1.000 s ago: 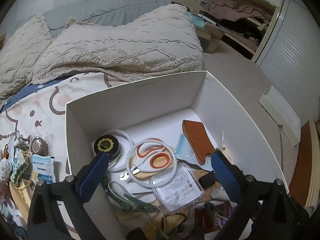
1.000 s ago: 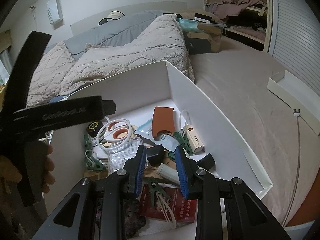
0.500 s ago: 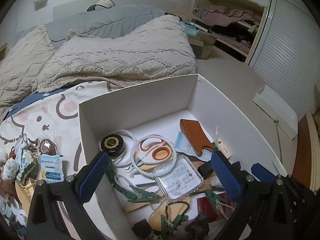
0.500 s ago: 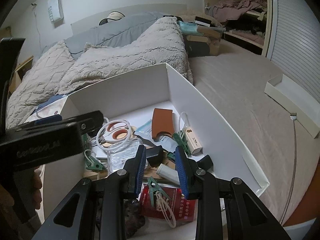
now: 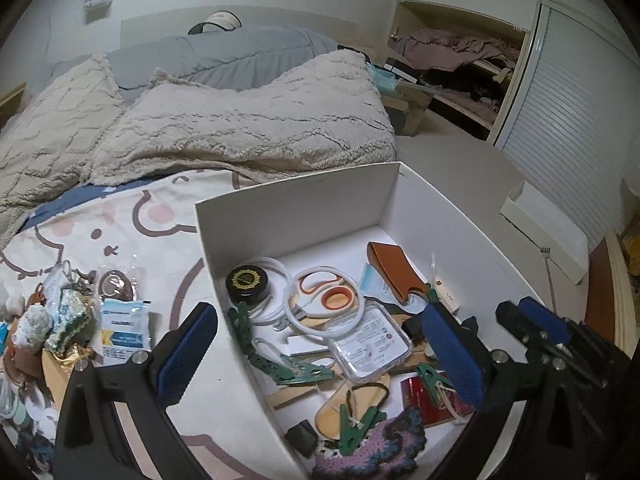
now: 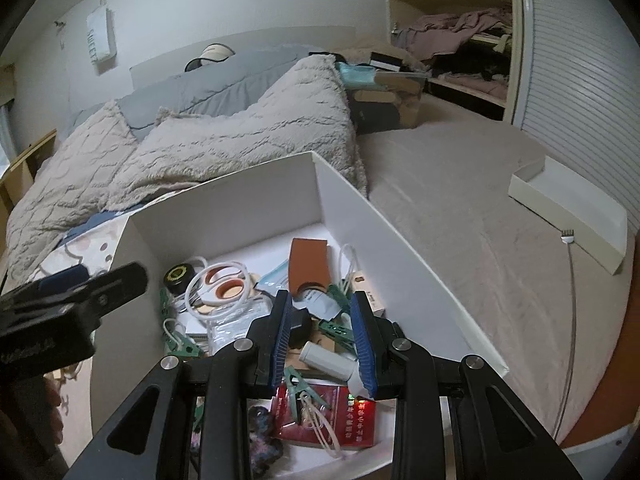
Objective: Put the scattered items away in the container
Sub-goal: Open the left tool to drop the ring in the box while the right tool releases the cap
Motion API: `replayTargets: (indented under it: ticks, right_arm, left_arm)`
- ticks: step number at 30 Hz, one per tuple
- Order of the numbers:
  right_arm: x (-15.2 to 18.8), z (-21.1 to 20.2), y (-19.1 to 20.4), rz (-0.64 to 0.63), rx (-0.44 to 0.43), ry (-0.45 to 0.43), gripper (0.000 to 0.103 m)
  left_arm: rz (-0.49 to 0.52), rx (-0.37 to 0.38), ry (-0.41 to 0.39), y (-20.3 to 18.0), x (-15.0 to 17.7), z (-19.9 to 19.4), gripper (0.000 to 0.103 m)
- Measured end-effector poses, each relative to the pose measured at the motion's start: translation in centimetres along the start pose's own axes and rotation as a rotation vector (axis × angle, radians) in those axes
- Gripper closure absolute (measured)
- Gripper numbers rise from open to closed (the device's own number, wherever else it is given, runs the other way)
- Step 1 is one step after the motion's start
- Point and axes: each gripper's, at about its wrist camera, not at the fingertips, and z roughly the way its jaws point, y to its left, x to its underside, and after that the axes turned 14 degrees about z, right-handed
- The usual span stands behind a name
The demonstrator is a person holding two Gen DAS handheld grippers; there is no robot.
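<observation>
A white box on the bed holds orange-handled scissors, a black round tin, a brown leather case, green clips, a clear plastic case and a red booklet. Scattered items lie left of the box: a blue-white packet and crochet pieces. My left gripper is open and empty, straddling the box's left wall. My right gripper is partly open and empty above the box, over a white tube.
A beige fluffy blanket and grey duvet lie behind the box. A white tray sits at the right on the beige sheet. A cable runs along the bed edge. A closet with clothes is at the back right.
My left gripper has moved left, so the box's left wall now lies between its fingers. My right gripper has opened wider and stays over the box.
</observation>
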Motion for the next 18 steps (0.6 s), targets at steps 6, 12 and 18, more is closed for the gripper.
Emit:
replayTargets:
  ticks: [6,12,18]
  right_arm:
    - [0.0,-0.6,0.2,-0.010,0.027,-0.039,0.024]
    - [0.0,-1.0,0.6,-0.020,0.031,-0.062,0.003]
    - [-0.1,-1.2,0.5,-0.012,0.059,-0.091,0.000]
  left_arm:
    - [0.033,-0.027,0.003,0.2,0.8,-0.7,0.000]
    - [0.041,-0.045,-0.008,0.6,1.5,-1.3,0.000]
    - [0.029,-0.060,-0.016,1.4,1.9,-1.7,0.000]
